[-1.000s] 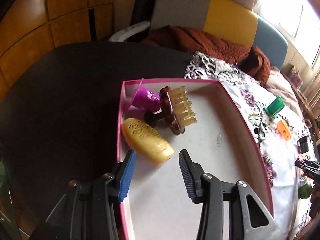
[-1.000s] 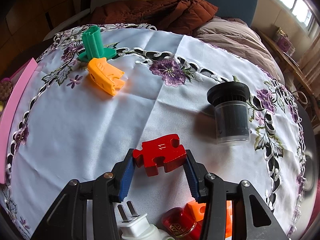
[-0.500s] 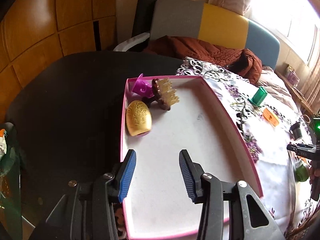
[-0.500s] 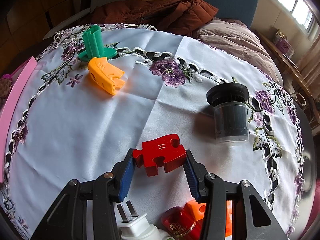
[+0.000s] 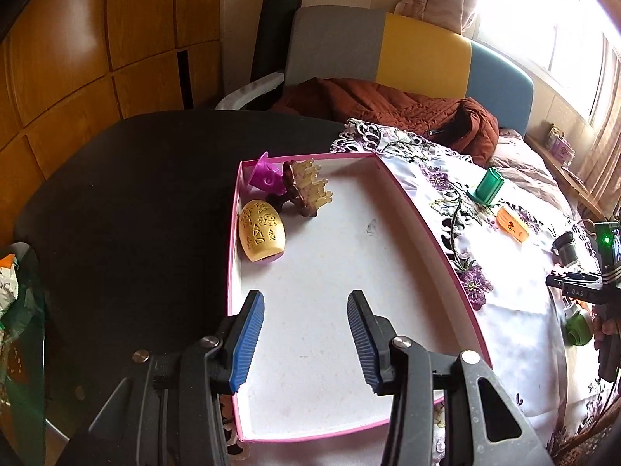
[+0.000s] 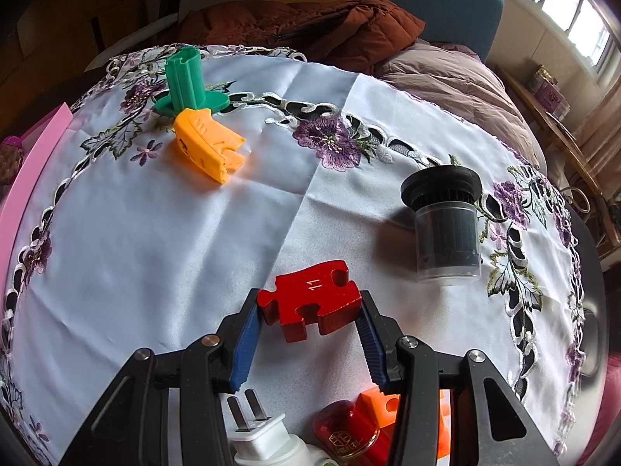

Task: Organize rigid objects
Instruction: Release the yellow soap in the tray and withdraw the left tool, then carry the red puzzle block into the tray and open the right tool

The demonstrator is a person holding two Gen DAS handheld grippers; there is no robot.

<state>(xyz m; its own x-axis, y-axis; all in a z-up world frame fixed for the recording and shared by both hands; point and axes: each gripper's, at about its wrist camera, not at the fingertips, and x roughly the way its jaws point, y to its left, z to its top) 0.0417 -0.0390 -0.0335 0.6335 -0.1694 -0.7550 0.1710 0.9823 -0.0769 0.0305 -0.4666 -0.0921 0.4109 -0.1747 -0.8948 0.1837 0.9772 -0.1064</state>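
- The right gripper [image 6: 308, 336] points steeply down at the embroidered tablecloth [image 6: 155, 240]; its blue pads are clamped on a red jigsaw piece [image 6: 312, 301] marked 11, one pad on each side. This grip matches the view one second earlier.
- The left gripper [image 5: 304, 343] is angled down over the near end of the pink-rimmed tray [image 5: 442, 248], jaws apart, nothing between them.
- Tray contents, all in the far left corner: a yellow oval piece [image 5: 262, 231], a brown comb-like brush [image 5: 306, 190] and a purple cone-shaped piece [image 5: 266, 176], close together.
- Compared with one second earlier, the left gripper has drawn back: the tray contents lie farther away and the tray's near rim has come into view.
- On the cloth beyond the jigsaw piece: a black cylindrical filter [image 6: 444, 225], an orange clip [image 6: 207, 143], and a green spool [image 6: 186, 83] just behind the clip.
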